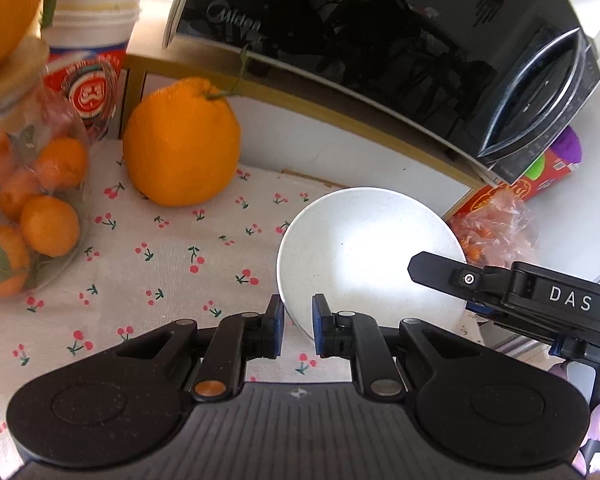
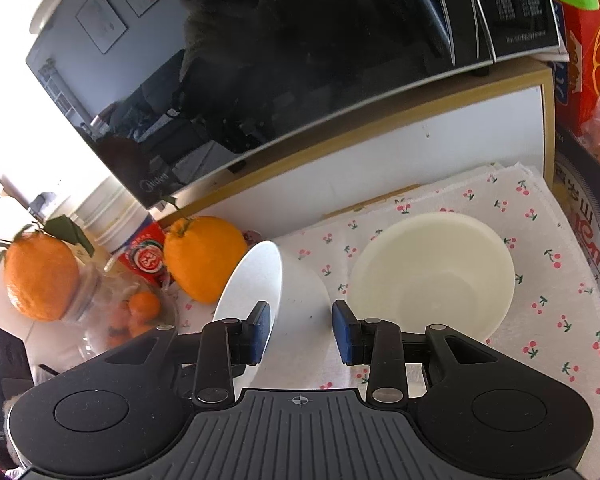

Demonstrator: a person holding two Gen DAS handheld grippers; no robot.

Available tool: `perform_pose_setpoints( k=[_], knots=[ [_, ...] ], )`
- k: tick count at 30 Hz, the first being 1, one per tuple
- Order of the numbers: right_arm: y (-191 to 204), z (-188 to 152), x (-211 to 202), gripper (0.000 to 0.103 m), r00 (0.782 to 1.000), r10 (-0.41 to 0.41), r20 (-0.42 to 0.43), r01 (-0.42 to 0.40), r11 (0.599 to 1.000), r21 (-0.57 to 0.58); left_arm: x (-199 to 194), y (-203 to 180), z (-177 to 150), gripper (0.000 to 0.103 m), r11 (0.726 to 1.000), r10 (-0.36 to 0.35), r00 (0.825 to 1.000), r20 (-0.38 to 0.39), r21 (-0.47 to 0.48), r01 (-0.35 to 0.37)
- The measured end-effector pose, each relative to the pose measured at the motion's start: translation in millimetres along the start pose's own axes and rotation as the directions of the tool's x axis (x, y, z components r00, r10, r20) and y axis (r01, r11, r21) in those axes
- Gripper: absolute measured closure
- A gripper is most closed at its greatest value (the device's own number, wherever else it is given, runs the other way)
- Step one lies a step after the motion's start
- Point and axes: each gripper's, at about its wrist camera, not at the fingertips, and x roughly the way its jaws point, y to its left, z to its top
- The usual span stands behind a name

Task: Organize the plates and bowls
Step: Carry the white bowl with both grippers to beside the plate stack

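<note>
On the cherry-print cloth point(image 1: 160, 240), below the black microwave point(image 1: 380, 40), the left gripper point(image 1: 298, 330) pinches the rim of a tilted white bowl point(image 1: 364, 248). The right gripper point(image 2: 300, 330) clamps the same bowl's wall. A cream bowl point(image 2: 432, 272) sits just beside it, a large orange point(image 1: 180, 144) nearby.

The tablecloth point(image 1: 172, 264) is matt woven cloth printed with cherries; the white bowl point(image 1: 364, 256) looks smooth and faintly speckled; the microwave point(image 1: 380, 40) door is glossy black glass; the jar point(image 1: 24, 184) at the left is clear glass; the orange point(image 1: 182, 142) has dimpled skin.
</note>
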Motion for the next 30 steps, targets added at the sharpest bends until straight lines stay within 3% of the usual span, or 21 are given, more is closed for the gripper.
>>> perform_pose_setpoints(
  k=[12, 30],
  knots=[
    [24, -5, -59, 0.069, 1.0, -0.006, 0.007, 0.006, 1.0, 0.015, -51, -19, -15, 0.09, 1.0, -0.014, 1.0, 0.014, -0.016, 0.014],
    [11, -62, -137, 0.069, 0.995, -0.087, -0.053, 0.089, 0.996, 0.032, -98, -60, -83, 0.089, 0.997, -0.042, 0.997, -0.068, 0.058, 0.046]
  ],
)
